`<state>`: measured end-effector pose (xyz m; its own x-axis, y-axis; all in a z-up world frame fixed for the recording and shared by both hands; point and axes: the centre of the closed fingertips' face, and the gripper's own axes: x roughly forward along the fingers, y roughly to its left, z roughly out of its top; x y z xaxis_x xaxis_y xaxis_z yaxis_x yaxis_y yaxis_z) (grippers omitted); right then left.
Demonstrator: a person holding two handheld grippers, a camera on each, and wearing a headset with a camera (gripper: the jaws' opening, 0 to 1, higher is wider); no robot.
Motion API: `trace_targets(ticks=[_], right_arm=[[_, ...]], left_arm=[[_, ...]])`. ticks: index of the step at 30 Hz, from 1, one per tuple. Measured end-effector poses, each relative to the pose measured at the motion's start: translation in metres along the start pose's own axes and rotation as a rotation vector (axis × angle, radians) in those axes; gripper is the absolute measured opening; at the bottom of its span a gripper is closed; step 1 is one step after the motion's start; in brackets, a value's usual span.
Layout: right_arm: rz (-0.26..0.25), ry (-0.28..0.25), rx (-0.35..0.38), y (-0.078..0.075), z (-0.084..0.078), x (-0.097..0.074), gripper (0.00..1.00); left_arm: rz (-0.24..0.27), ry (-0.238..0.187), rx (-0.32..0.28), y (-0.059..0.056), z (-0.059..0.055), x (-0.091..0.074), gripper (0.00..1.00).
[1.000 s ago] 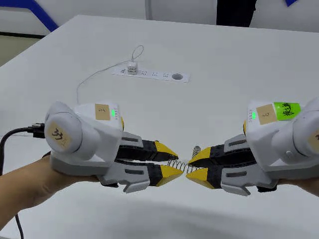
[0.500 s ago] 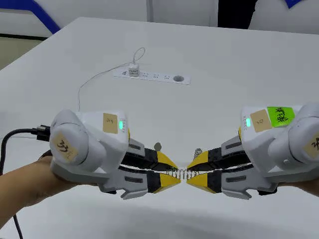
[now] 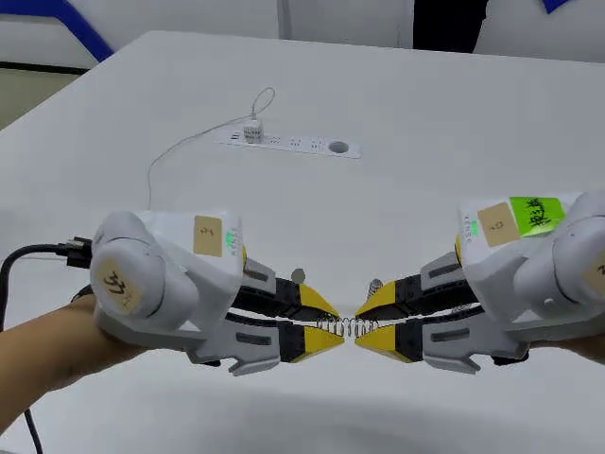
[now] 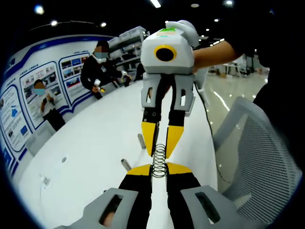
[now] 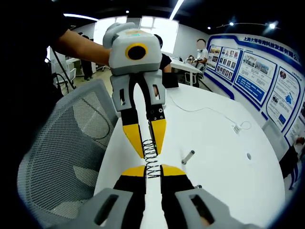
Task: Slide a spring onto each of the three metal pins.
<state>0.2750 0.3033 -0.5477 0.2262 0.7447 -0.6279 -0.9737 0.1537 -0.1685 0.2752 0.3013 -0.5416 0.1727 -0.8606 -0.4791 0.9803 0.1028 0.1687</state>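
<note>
A small metal spring (image 3: 347,328) hangs level in the air between my two grippers, above the white table. My left gripper (image 3: 333,329) is shut on its left end and my right gripper (image 3: 362,328) is shut on its right end, yellow tips facing each other. The left gripper view has the spring (image 4: 159,158) rising from my left gripper (image 4: 158,170) to the right one above. In the right gripper view the spring (image 5: 150,157) runs from my right gripper (image 5: 148,171) to the left one. Two metal pins (image 3: 299,276) (image 3: 375,285) stand on the table just behind the tips.
A white power strip (image 3: 288,142) with a plugged adapter and thin cable lies further back on the table (image 3: 425,189). A black cable (image 3: 28,253) trails off the left gripper. A grey mesh chair (image 5: 66,143) stands at the table's near edge. People stand further off.
The spring hung slanted between the tips; it now lies level. Both grippers have sunk a little, and their tips have drawn nearer to each other.
</note>
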Motion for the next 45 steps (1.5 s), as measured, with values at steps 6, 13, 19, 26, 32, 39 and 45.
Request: trace_targets(ticks=[6,13,19,26,32,39,45], right_arm=[[0.008,-0.015,0.030,-0.002,0.000,-0.001,0.13],[0.031,-0.006,0.053,-0.002,-0.006,0.000,0.15],[0.042,-0.026,0.065,-0.001,-0.003,-0.002,0.10],[0.057,-0.079,0.087,-0.002,0.012,-0.005,0.10],[0.065,-0.099,0.099,-0.001,0.020,-0.006,0.10],[0.095,-0.153,0.151,0.001,0.033,-0.008,0.10],[0.093,-0.220,0.209,0.000,0.044,-0.010,0.10]], left_arm=[[-0.001,-0.008,0.003,-0.001,0.001,-0.002,0.10],[-0.005,-0.018,0.009,-0.002,0.004,-0.002,0.10],[-0.002,-0.020,0.005,-0.001,0.004,-0.003,0.10],[0.014,0.006,0.025,0.001,-0.002,-0.005,0.10],[0.031,0.010,0.019,0.004,-0.004,-0.007,0.10],[0.032,0.012,0.026,0.003,-0.004,-0.007,0.10],[0.032,0.006,0.029,0.002,-0.002,-0.006,0.10]])
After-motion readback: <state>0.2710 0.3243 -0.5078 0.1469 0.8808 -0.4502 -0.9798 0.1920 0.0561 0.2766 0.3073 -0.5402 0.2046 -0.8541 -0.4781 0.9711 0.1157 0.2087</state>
